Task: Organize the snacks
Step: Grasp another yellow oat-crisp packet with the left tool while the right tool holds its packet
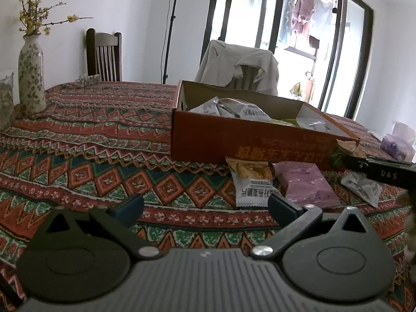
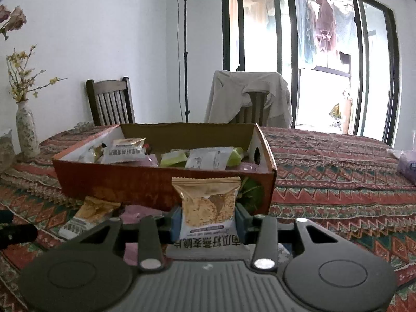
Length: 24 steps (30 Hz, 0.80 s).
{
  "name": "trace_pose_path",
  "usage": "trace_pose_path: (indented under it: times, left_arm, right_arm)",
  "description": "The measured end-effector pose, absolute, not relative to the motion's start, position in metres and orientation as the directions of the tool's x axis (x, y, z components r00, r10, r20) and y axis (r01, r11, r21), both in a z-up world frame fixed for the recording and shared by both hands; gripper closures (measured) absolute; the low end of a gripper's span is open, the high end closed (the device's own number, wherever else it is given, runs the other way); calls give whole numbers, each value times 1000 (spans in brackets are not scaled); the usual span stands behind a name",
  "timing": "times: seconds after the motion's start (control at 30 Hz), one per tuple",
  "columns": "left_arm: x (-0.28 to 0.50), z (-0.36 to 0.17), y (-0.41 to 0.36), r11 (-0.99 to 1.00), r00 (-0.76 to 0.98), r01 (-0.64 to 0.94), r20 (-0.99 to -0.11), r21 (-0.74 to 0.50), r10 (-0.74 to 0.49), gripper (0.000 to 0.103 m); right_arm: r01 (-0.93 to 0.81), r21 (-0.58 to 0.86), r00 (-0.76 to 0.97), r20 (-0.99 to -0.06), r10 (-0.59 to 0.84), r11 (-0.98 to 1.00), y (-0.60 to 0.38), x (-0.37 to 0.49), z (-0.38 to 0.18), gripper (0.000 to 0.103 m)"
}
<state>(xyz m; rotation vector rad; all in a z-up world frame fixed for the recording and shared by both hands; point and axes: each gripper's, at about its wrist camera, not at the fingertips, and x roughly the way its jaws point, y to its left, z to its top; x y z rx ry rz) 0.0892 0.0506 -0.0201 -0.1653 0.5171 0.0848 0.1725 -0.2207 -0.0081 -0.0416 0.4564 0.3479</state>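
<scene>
Gripping a gold-and-white snack packet (image 2: 209,208) upright in the right gripper (image 2: 208,221) before the orange box (image 2: 117,182) — left gripper (image 1: 205,205) gaping wide, holding nothing.

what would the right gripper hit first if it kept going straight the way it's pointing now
Probably the near wall of the orange cardboard box. The right gripper, shut on a gold-and-white snack packet, points at that wall, so the packet's top edge would likely meet it first. Depth is unclear, though.
</scene>
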Motion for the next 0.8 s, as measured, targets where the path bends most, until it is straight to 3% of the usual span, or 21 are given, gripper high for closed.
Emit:
trace_pose_path:
  times: [0.8]
  left_arm:
    - [149,-3,11,991,806,-131,-585,-23,94,1]
  right_arm:
    - [-300,83,874,-375,309,950,-234,167,-9,63]
